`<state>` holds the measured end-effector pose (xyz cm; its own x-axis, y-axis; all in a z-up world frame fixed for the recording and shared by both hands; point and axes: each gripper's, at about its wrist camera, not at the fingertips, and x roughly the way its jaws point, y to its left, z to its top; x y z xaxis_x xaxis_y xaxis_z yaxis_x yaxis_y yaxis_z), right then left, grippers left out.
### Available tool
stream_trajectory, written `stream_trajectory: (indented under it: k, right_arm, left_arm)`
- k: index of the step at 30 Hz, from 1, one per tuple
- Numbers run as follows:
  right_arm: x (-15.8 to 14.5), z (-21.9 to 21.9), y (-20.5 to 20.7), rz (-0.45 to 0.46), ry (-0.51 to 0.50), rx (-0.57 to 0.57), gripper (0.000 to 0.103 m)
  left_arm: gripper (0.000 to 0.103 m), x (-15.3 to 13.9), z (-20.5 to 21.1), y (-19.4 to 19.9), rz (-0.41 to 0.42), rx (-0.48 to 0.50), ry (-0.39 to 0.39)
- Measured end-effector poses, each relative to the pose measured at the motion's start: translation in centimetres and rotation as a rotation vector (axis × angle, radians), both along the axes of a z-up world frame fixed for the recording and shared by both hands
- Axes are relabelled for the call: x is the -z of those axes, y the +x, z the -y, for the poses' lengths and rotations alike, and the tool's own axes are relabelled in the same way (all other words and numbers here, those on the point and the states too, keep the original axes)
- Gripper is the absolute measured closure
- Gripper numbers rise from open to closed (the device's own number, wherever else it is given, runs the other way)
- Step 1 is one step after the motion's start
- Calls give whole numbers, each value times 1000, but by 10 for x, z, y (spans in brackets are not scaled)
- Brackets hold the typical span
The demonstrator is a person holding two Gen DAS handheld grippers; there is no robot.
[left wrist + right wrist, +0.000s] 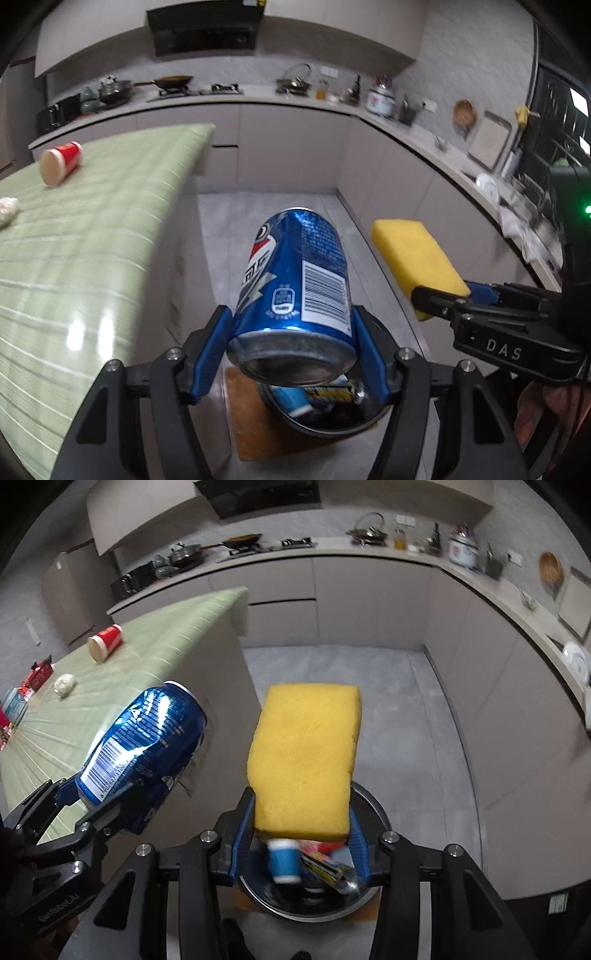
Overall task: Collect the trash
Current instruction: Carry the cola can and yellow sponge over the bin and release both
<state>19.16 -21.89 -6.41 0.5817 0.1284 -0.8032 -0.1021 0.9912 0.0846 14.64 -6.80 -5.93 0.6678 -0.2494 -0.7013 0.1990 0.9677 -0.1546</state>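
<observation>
Left wrist view: the left gripper (291, 350) is clamped partway closed on a dented blue can (295, 280), bottom end toward the camera, hanging over a black bin (325, 424) on the floor. Off to the side, the right gripper (439, 299) pinches a yellow sponge (413, 254).

Right wrist view shows more of the green table (155, 653): a red cup (105, 642) tipped over, a crumpled white wad (64, 684), red packets at the edge. The sponge sits squeezed between the blue pads right above the bin, which has a small blue cup (283, 862) inside.
</observation>
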Motion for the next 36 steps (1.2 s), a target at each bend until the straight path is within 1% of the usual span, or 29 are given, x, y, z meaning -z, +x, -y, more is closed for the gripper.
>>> stream_trajectory:
  k: [4,11,18,24,32,36]
  right_arm:
    - [23,26,-13,-42,-1,19,55]
    - [49,45,-21,-87,-1,13,55]
    - [76,41,-17,-133,-6,-20,55]
    - [98,37,-8,-170,-11,-52,55]
    - [117,40,4,-213,-18,-77,55]
    - [123,38,10,-224,-4,-83,55]
  left_arm:
    - [37,18,18,-4,-45,17,7]
    - [37,41,32,-12,-100,16,25]
    - [37,65,38,-12,-155,5,35]
    - [37,78,41,-7,-184,-6,37]
    - [37,91,43,4,-212,-18,34]
    - [37,101,45,6,-239,-21,37]
